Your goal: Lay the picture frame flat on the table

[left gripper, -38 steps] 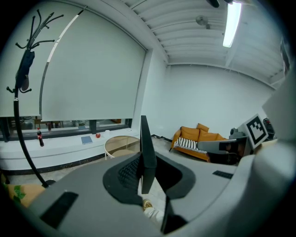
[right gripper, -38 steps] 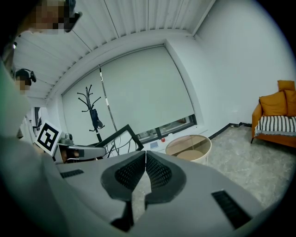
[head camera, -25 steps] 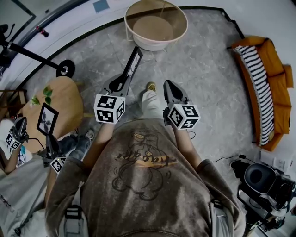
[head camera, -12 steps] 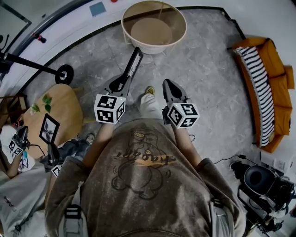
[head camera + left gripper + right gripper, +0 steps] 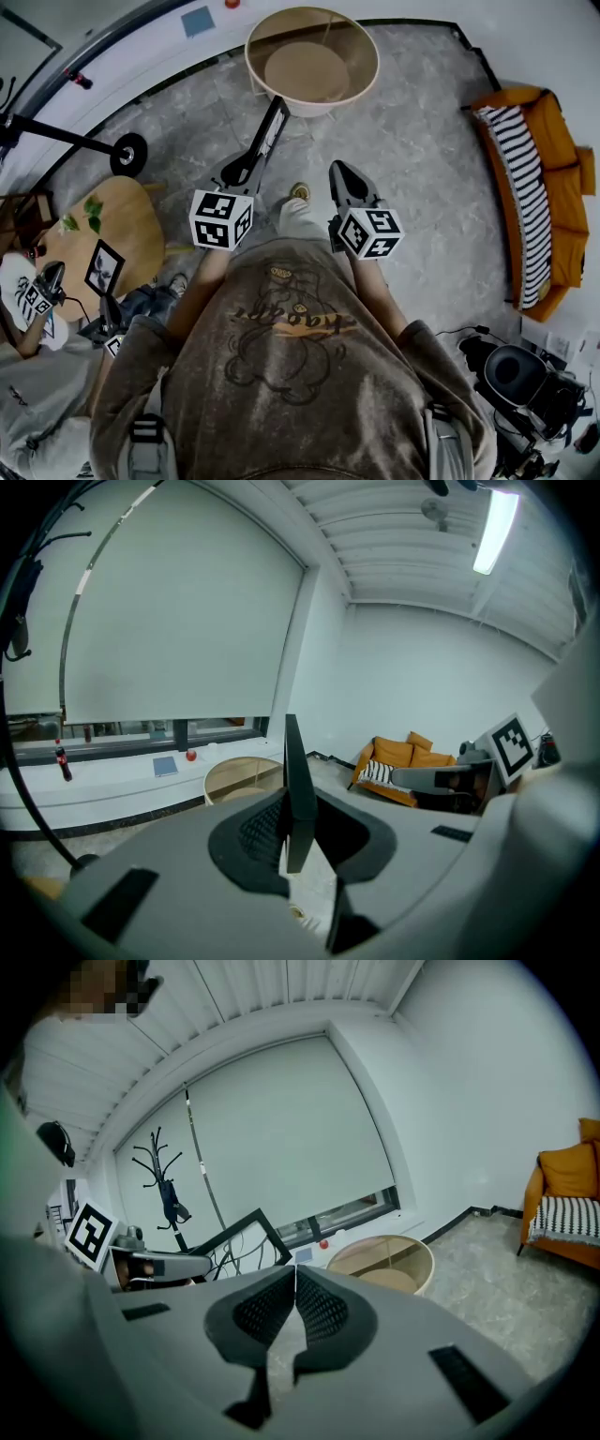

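A thin black picture frame (image 5: 268, 139) hangs in the air, edge-on in the left gripper view (image 5: 298, 780), standing upright and slanting away from me. My left gripper (image 5: 246, 171) is shut on its lower edge, pads pressed against both sides (image 5: 294, 841). To its right and at the same height, my right gripper (image 5: 339, 174) is shut with nothing between its pads (image 5: 295, 1283). The frame also shows at the left of the right gripper view (image 5: 231, 1234). A round table (image 5: 373, 77) with a cream rim and tan top stands ahead on the floor (image 5: 234, 775) (image 5: 427, 1260).
An orange sofa (image 5: 553, 141) with a striped cushion lines the right wall. At the left is a wooden side table (image 5: 131, 211) with a plant and another small framed picture (image 5: 103, 267), and a second person with grippers. Camera gear (image 5: 525, 370) sits at lower right.
I have stepped forward over the floor toward the round table; the side table at left slid down the view. Both grippers kept their pose, the frame still gripped.
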`<action>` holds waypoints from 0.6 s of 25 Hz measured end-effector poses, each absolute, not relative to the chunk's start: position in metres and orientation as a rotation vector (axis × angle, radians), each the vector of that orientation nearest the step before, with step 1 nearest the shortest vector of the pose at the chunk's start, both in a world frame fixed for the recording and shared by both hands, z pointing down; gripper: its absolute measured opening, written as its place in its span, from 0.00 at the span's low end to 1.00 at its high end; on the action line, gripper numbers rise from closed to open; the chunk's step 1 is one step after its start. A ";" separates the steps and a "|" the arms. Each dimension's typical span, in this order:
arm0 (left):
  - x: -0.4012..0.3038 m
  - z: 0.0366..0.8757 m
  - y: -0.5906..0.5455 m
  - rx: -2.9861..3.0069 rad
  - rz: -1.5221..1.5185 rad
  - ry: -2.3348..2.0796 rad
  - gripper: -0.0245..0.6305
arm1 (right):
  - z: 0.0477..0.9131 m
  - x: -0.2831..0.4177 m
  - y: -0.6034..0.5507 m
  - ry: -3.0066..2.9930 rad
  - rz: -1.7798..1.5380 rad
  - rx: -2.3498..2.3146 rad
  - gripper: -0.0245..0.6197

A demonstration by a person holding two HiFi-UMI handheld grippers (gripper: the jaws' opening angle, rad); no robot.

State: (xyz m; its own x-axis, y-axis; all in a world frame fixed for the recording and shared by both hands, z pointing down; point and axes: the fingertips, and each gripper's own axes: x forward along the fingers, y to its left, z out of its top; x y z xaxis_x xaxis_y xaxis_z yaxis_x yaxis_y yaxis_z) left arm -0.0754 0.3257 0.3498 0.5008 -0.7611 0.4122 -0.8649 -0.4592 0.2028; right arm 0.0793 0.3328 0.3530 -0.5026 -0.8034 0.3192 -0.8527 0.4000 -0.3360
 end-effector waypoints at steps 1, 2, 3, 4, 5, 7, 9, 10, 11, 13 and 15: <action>-0.074 0.349 0.321 2.362 0.370 -1.351 0.15 | 0.353 0.080 0.327 -2.540 0.707 1.502 0.07; -0.072 0.349 0.316 2.361 0.370 -1.352 0.15 | 0.352 0.082 0.322 -2.542 0.707 1.498 0.07; -0.070 0.348 0.310 2.359 0.370 -1.353 0.15 | 0.352 0.084 0.316 -2.544 0.708 1.495 0.07; -0.069 0.347 0.305 2.357 0.372 -1.355 0.15 | 0.351 0.085 0.310 -2.546 0.708 1.492 0.07; -0.068 0.346 0.299 2.354 0.372 -1.358 0.15 | 0.350 0.086 0.303 -2.548 0.709 1.489 0.07; -0.065 0.345 0.287 2.344 0.369 -1.365 0.15 | 0.347 0.088 0.290 -2.554 0.708 1.475 0.07; -0.062 0.345 0.273 2.335 0.366 -1.374 0.15 | 0.346 0.091 0.276 -2.559 0.706 1.461 0.07; -0.060 0.345 0.266 2.333 0.364 -1.378 0.15 | 0.346 0.094 0.268 -2.560 0.706 1.457 0.07; -0.058 0.344 0.258 2.332 0.362 -1.382 0.15 | 0.347 0.096 0.259 -2.560 0.707 1.454 0.07; -0.055 0.344 0.242 2.328 0.357 -1.388 0.15 | 0.347 0.100 0.242 -2.561 0.710 1.448 0.07; -0.053 0.344 0.228 2.320 0.352 -1.395 0.15 | 0.346 0.101 0.227 -2.565 0.707 1.430 0.07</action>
State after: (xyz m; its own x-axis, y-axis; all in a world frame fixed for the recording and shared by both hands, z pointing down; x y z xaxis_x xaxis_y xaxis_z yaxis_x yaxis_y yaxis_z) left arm -0.0533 0.2278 0.3440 0.4676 -0.7807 0.4146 -0.8839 -0.4161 0.2134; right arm 0.1012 0.2266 0.3463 -0.5458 -0.7730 0.3234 -0.8295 0.4441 -0.3386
